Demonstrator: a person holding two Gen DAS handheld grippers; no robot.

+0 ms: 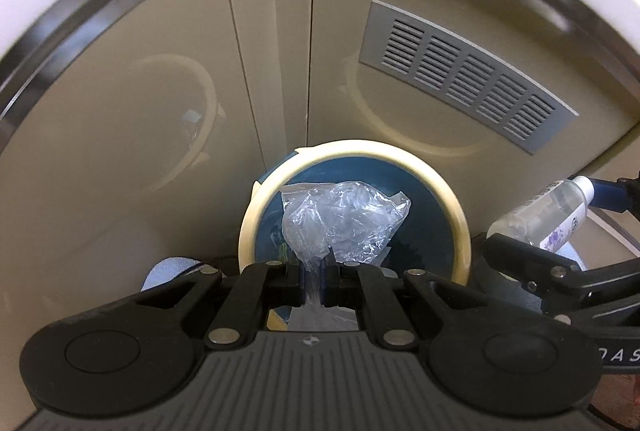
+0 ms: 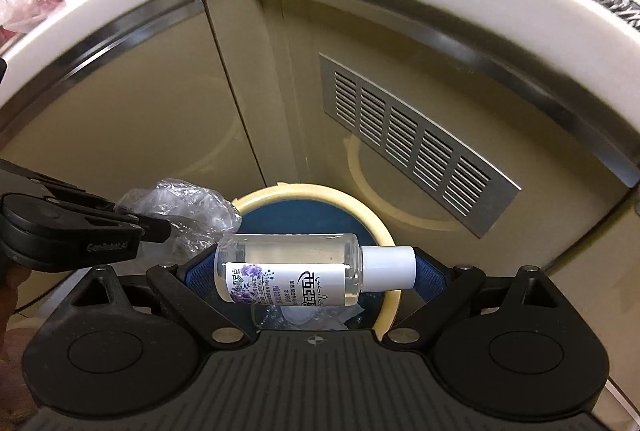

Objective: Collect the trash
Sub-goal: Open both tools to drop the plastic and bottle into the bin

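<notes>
Plastic wrap (image 1: 344, 219): a crumpled clear film, centre of the left wrist frame, rising from between the left gripper's fingertips and hanging over the open bin; in the right wrist frame it sits at left centre (image 2: 188, 207), over the bin's left rim.
Left gripper (image 1: 314, 277): lower centre of its own frame, jaws drawn almost together with only the thin tail of the wrap pinched between the blue pads; in the right wrist frame it enters from the left edge (image 2: 156, 227), its tip buried in the film.
Bin (image 1: 452, 191): round, cream rim, dark blue inside, centre of the left wrist frame directly beyond the left gripper's fingertips; in the right wrist frame its rim (image 2: 360, 207) arcs behind and below the bottle, with pale scraps visible inside.
Bottle (image 2: 296, 267): small clear bottle with a white cap and a purple-flower label, lying sideways in the centre of the right wrist frame, cap to the right, over the bin's mouth; at the right edge of the left wrist frame (image 1: 548, 211) it sits just right of the bin.
Right gripper (image 2: 316, 271): lower centre of its own frame, jaws spread wide, blue pads pressed on the bottle's base and cap.
Vent grille (image 2: 412, 143): grey slatted panel on the beige cabinet, right of centre.
</notes>
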